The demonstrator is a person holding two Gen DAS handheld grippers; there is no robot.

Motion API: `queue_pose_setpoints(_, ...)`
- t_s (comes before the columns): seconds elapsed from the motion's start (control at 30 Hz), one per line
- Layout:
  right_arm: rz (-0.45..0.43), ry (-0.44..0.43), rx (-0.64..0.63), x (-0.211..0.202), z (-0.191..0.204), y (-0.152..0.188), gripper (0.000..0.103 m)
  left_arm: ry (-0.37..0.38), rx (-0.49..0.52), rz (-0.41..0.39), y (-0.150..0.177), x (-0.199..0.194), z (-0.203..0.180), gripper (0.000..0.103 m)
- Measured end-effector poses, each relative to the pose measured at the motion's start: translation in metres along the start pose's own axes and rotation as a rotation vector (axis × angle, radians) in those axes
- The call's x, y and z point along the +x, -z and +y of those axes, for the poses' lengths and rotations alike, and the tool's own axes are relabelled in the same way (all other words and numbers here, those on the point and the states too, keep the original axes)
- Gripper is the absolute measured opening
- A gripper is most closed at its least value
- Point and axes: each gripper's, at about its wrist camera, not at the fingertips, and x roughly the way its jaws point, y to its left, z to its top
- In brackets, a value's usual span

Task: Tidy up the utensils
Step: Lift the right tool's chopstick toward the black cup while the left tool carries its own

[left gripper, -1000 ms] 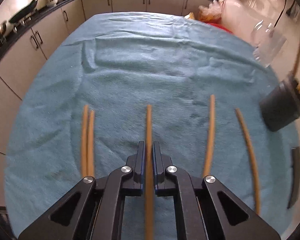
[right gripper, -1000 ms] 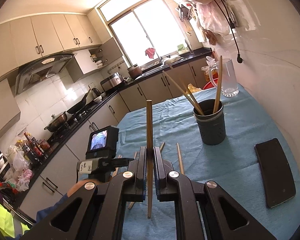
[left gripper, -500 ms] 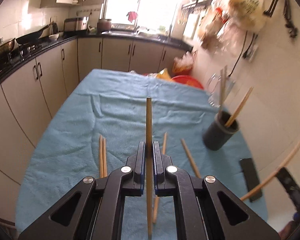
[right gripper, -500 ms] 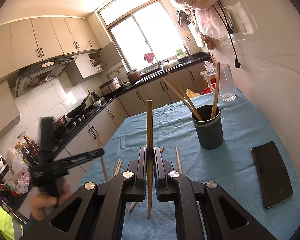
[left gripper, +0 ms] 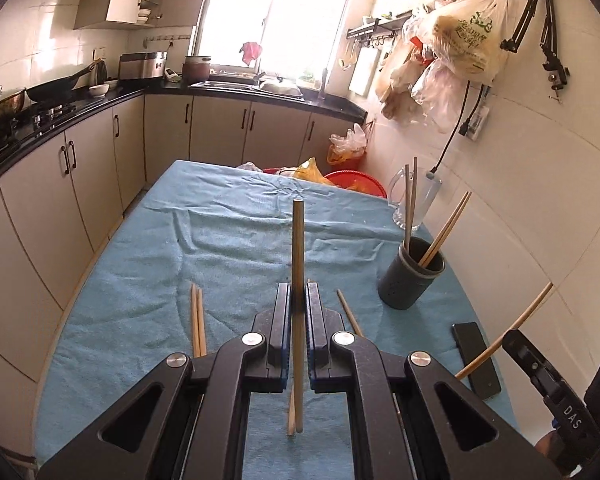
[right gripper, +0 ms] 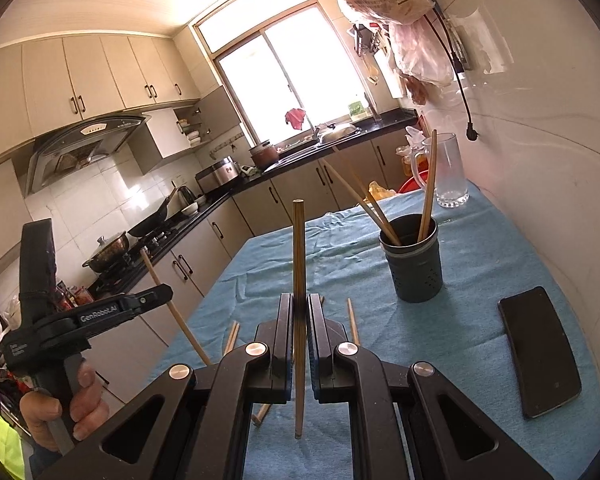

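Black phone [right gripper: 539,350] flat on blue cloth [right gripper: 480,264], right of jaws and near them. Clear glass mug [right gripper: 448,172] upright at cloth's far end, ahead of jaws and to right, by white wall. Red basin [left gripper: 350,180] beyond cloth's far edge, ahead, slightly right. Wok [left gripper: 58,86] and lidded pot [left gripper: 2,102] on stove, far left of jaws. Window [left gripper: 274,16] straight ahead, bright. Plastic bags [left gripper: 460,40] hang on wall rack, high right.

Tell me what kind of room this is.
A home kitchen, most likely: a range hood over a stove with a wok, a sink under the window, and cabinets along the counter.
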Motion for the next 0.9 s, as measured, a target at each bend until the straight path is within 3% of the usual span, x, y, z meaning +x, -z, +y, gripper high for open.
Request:
queue_pose_setpoints(0.43, -0.024, 0.023, 0.026, -0.004, -0.014, -0.009, 0.007, 0.034, 0.038, 0.004, -0.003, -0.001, -0.017, 0.006)
queue_pose_setpoints(0.9, -0.121, 0.071, 0.083, -0.019, -0.051, -0.061, 0.007, 0.102, 0.115, 0.004, -0.039, 0.015, -0.066, 0.006)
